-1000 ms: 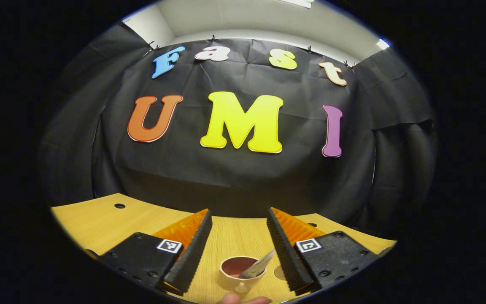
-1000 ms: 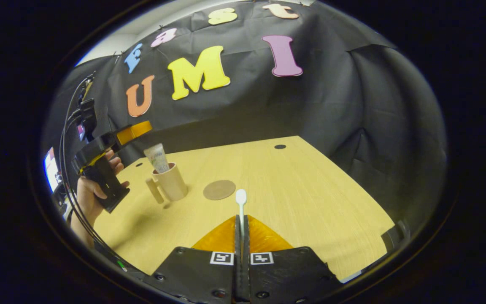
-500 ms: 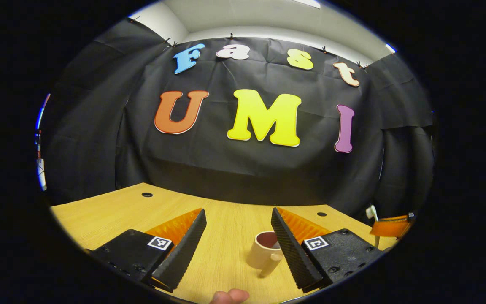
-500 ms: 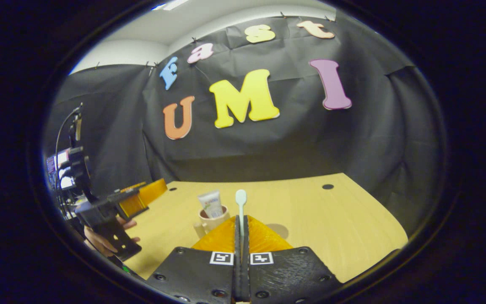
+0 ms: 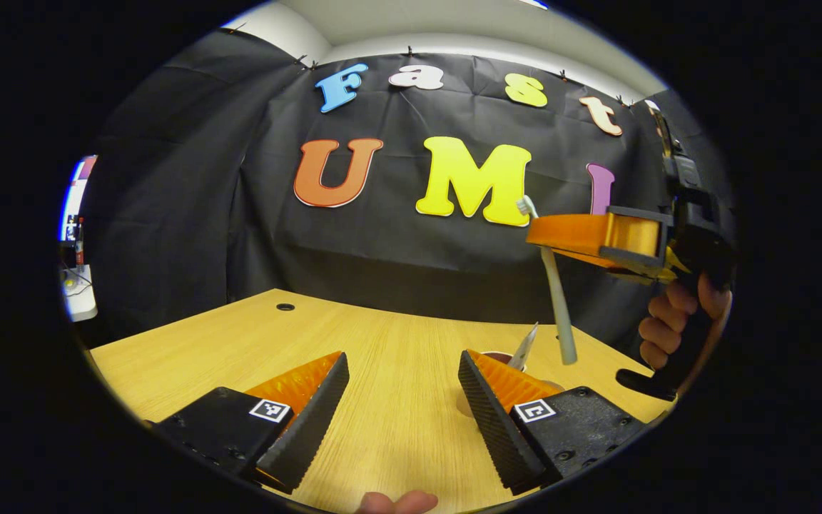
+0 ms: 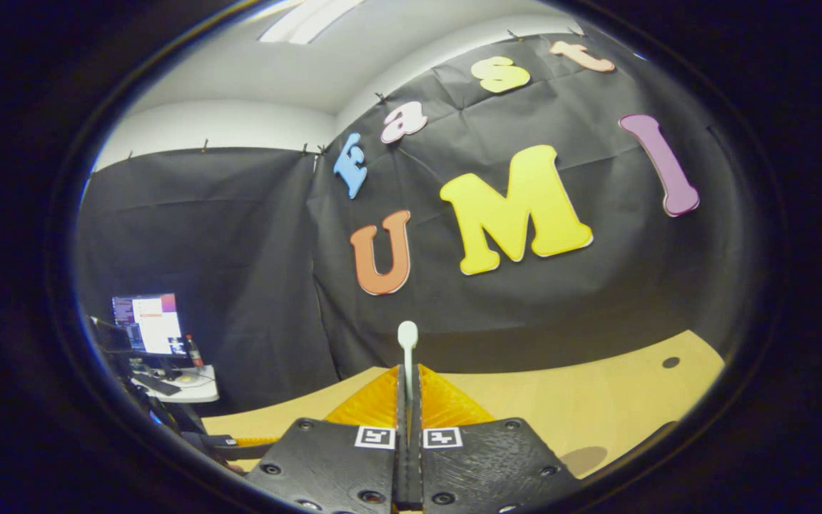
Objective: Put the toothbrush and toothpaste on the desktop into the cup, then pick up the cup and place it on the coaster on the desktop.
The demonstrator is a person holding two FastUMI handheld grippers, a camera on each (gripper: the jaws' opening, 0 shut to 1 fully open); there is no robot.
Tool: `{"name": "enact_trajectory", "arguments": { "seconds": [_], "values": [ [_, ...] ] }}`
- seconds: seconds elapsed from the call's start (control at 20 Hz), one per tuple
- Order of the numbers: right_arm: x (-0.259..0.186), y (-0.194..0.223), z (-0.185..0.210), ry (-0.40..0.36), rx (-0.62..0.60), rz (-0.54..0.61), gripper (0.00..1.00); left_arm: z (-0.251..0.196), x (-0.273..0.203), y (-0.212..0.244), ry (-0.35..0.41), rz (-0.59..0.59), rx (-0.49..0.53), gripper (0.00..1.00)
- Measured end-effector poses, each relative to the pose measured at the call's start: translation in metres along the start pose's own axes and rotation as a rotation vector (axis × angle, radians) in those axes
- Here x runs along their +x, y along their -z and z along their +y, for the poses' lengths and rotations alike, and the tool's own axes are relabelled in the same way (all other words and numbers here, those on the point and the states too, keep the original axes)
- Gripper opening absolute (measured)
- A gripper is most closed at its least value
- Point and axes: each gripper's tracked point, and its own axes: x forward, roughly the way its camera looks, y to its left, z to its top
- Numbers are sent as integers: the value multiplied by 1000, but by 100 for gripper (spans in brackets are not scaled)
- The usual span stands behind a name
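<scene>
While the right gripper (image 6: 408, 389) is pinching the toothbrush (image 6: 407, 348) between its pressed-together fingers, the brush is standing upright in the right gripper view, its pale rounded end poking up at 12 o'clock from the fingertips against the black cloth wall (image 6: 240, 235). In the left gripper view that same gripper is hovering at about 2 o'clock, gripped by a hand (image 5: 671, 325), with the toothbrush hanging down from it, bristled head on top and handle end dangling over the cup (image 5: 500, 357). The cup is sitting on the wooden desktop (image 5: 389, 364), mostly hidden behind one finger of the left gripper (image 5: 402, 410), and the toothpaste tube (image 5: 524, 348) is leaning out of it. The left gripper's fingers are spreading wide with nothing between them, just above the desktop. A monitor (image 6: 145, 325) is glowing at 9 o'clock in the right gripper view.
</scene>
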Motion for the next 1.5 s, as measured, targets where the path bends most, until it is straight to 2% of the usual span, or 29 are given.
{"name": "enact_trajectory", "arguments": {
  "seconds": [0.2,0.45,0.8,1.0,1.15,1.2,1.3,1.35,1.4,1.45,1.5],
  "values": [
    [33,12,-12,24,-25,-32,0,16,3,2,-28,2,16,98],
    [57,20,-56,107,-96,-78,0,22,7,4,-39,12,17,98],
    [58,36,-91,151,-150,-111,0,14,18,9,-29,33,26,98],
    [51,39,-91,131,-138,-132,0,14,23,17,-38,54,32,98],
    [40,36,-94,140,-142,-152,9,13,23,20,-44,62,22,98],
    [36,35,-91,128,-148,-163,9,12,23,20,-46,64,21,98],
    [23,30,-87,119,-165,-186,35,8,22,17,-43,58,18,98],
    [17,24,-86,123,-180,-200,53,5,23,15,-41,55,15,98],
    [11,19,-84,122,-197,-212,61,1,22,12,-36,50,13,98],
    [5,14,-82,123,-219,-225,75,-3,22,9,-31,44,9,98],
    [-1,8,-79,126,-245,-239,77,-7,20,7,-27,38,7,98]
  ]
}}
